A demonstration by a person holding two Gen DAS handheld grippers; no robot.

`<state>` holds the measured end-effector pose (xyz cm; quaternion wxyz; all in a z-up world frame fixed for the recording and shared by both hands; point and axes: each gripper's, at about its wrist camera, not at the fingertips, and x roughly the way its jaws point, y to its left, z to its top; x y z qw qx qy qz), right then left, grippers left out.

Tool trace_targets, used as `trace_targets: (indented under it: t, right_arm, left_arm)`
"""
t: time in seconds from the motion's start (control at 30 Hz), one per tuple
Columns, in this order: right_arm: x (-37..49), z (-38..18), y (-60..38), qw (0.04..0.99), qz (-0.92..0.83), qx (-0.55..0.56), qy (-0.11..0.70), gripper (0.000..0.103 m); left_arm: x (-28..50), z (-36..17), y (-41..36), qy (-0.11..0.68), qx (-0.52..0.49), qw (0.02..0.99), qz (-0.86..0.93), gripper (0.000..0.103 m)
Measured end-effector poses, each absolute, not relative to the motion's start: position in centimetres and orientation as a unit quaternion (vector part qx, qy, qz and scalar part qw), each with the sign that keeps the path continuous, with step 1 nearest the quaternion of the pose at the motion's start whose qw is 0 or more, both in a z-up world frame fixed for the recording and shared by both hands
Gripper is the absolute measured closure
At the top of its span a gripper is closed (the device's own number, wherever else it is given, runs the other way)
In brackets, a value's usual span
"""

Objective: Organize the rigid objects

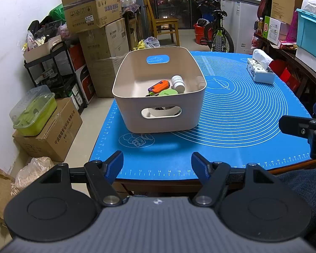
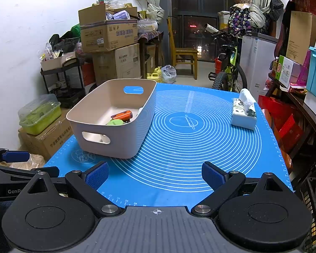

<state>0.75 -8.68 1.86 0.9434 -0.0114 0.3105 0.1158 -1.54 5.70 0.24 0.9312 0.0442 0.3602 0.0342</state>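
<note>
A beige plastic bin point(image 1: 137, 80) with handle cut-outs stands on the blue silicone mat point(image 1: 242, 109). It also shows in the right wrist view point(image 2: 115, 145). Inside lie a white pill bottle point(image 1: 177, 82), an orange and purple tool point(image 1: 160, 85), a light green round thing point(image 1: 167, 93) and a white tape roll point(image 1: 164, 111). The orange tool point(image 2: 122, 115) and the green thing point(image 2: 115, 122) also show in the right wrist view. My left gripper point(image 1: 157, 165) is open and empty, near the mat's front edge, short of the bin. My right gripper point(image 2: 154, 176) is open and empty over the mat, right of the bin.
A tissue pack point(image 1: 260, 67) lies at the mat's far right, also in the right wrist view point(image 2: 244, 112). Cardboard boxes point(image 1: 99, 31), a black shelf point(image 1: 52, 71) and a green lidded container point(image 1: 34, 111) stand left of the table. A bicycle point(image 2: 229, 71) and chair point(image 2: 184, 52) stand behind.
</note>
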Motion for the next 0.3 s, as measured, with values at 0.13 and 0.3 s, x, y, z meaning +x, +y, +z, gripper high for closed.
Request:
trace_targets:
  t: [0.13, 0.3]
  right_arm:
    - [0.76, 1.85, -8.67, 0.943, 0.115, -0.011, 0.311, 0.007]
    - [0.81, 1.76, -8.72, 0.943, 0.115, -0.011, 0.312, 0.007]
  left_arm:
    - [-1.57, 0.26, 5.7, 0.36, 0.044, 0.931, 0.034, 0.031]
    - [-1.49, 0.18, 5.48, 0.36, 0.044, 0.931, 0.035, 0.031]
